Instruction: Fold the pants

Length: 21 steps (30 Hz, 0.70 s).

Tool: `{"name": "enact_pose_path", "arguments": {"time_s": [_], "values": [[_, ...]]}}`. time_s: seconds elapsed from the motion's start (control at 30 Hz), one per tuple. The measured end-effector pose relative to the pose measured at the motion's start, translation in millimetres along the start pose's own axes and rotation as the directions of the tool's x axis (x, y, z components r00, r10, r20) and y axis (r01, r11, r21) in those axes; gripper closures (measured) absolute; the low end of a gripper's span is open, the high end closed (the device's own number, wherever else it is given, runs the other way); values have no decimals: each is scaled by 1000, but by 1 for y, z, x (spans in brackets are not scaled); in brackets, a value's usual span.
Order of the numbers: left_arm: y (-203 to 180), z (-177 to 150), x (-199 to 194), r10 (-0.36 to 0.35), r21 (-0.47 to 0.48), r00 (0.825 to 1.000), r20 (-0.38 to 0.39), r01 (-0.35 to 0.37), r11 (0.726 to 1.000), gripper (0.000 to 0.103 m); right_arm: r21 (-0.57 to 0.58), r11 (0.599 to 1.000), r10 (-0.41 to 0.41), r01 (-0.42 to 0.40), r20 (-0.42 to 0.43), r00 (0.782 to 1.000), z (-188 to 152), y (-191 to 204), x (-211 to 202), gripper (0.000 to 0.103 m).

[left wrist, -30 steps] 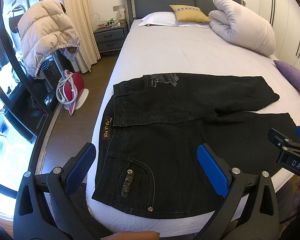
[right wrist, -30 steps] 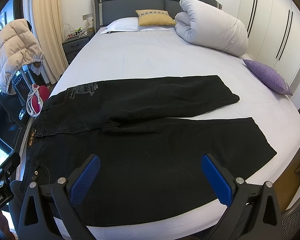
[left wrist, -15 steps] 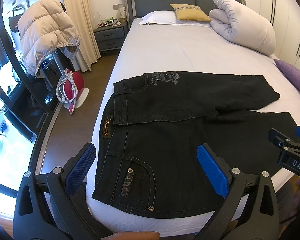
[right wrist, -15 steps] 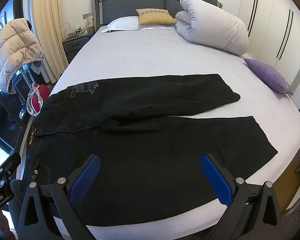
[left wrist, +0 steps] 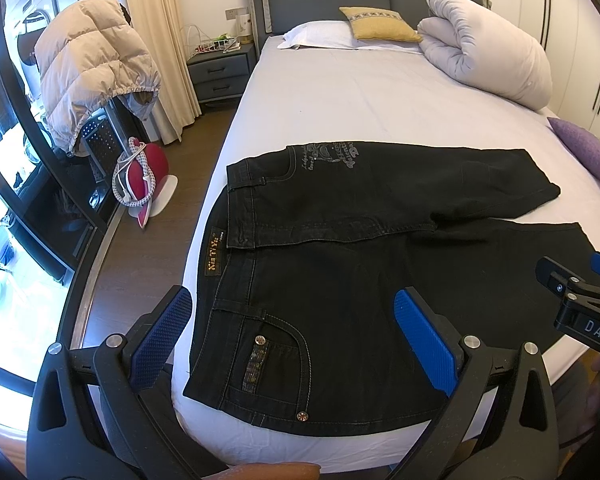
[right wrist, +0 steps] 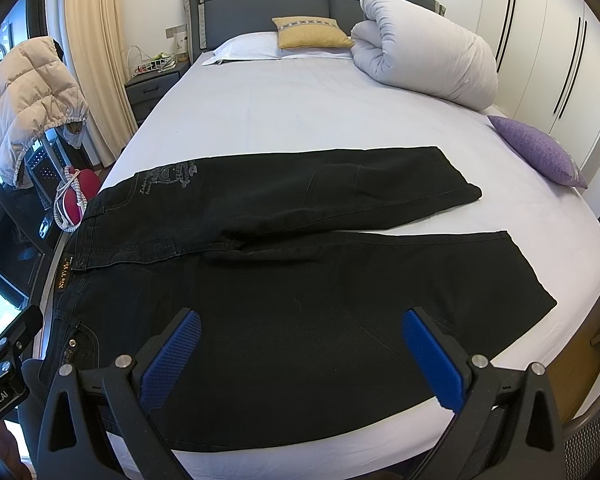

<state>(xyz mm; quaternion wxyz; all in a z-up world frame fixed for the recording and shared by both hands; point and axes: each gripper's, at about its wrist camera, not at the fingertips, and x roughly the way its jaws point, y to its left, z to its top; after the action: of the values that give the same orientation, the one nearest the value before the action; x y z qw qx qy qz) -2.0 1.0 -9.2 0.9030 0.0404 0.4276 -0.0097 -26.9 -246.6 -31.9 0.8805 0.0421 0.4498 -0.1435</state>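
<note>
The left claw [left wrist: 292, 336] hovers with fingers spread wide over the waist end of the pants [left wrist: 340, 280], which lie flat across the foot of the bed [left wrist: 360, 96]. The right claw [right wrist: 300, 354], equally wide apart, hangs above the pants' near leg, touching nothing.

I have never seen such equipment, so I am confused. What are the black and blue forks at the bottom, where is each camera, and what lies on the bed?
A person holds two hand grippers, with no robot arm. Each picture comes from a camera looking forward along one gripper's fingers. The left gripper is open above the waistband end; the right gripper is open above the near leg. Neither holds anything. Black pants lie flat on the bed, unfolded.
</note>
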Motion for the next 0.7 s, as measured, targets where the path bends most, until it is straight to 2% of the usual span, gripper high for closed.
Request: {"name": "enact_pose_path", "arguments": {"time_s": [0.4,0.63,0.7], "values": [[-1,-7,3,-17,-8,1000,-1,17,1000,0,1,1000,3,-3,-6,1000,-9,5,5,0],[3,-5,33,-118,-5,990,-73,117,993,0,-3,999,34,-34,-8,999,-12,5,16,0],[3,-3,42,-174,17,982,-72,176,984,0,-1,999,47,-47,-9,999,-9,2,22,0]]}}
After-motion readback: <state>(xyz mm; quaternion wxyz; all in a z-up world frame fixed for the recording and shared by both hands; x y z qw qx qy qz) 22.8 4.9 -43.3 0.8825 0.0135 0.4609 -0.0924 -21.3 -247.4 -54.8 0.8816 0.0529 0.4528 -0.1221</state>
